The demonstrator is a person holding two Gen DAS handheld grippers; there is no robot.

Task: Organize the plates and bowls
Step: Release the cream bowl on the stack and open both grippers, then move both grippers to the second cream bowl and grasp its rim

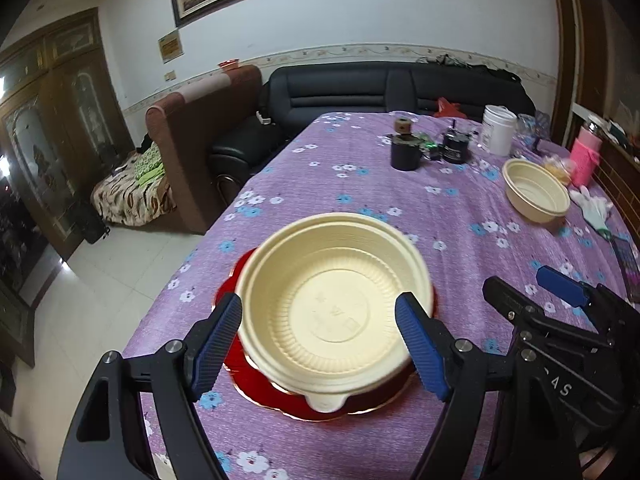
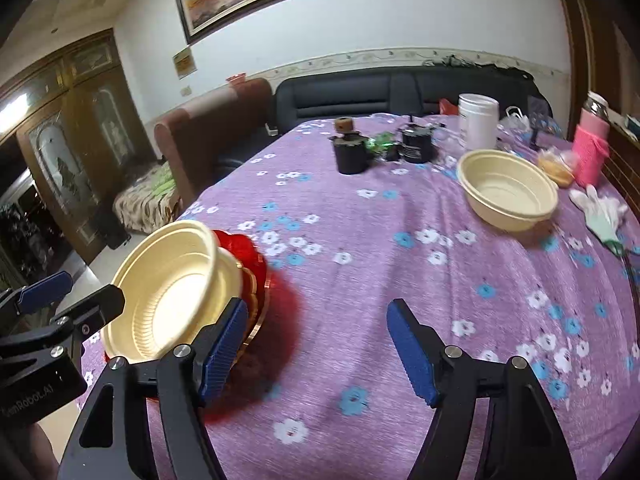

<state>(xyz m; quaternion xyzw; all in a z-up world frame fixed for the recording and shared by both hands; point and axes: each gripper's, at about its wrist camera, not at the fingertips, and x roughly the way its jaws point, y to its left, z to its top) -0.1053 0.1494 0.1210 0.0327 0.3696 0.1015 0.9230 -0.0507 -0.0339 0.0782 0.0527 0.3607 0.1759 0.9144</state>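
Observation:
A stack of cream bowls (image 1: 336,304) sits on red plates (image 1: 288,396) near the table's left front edge; it also shows in the right wrist view (image 2: 172,292), on the red plates (image 2: 240,248). My left gripper (image 1: 318,340) is open and hovers just above the stack, its fingers on either side, touching nothing. My right gripper (image 2: 314,344) is open and empty over bare cloth to the right of the stack; it shows at the right edge of the left wrist view (image 1: 532,292). A single cream bowl (image 2: 506,190) sits far right, also seen in the left wrist view (image 1: 536,192).
The table wears a purple floral cloth (image 2: 400,280). At the back stand a black cup (image 2: 352,154), a black jar (image 2: 416,144), a white canister (image 2: 478,120), a pink-sleeved bottle (image 2: 592,148) and a white glove (image 2: 600,208). The left table edge drops to the floor (image 1: 120,272).

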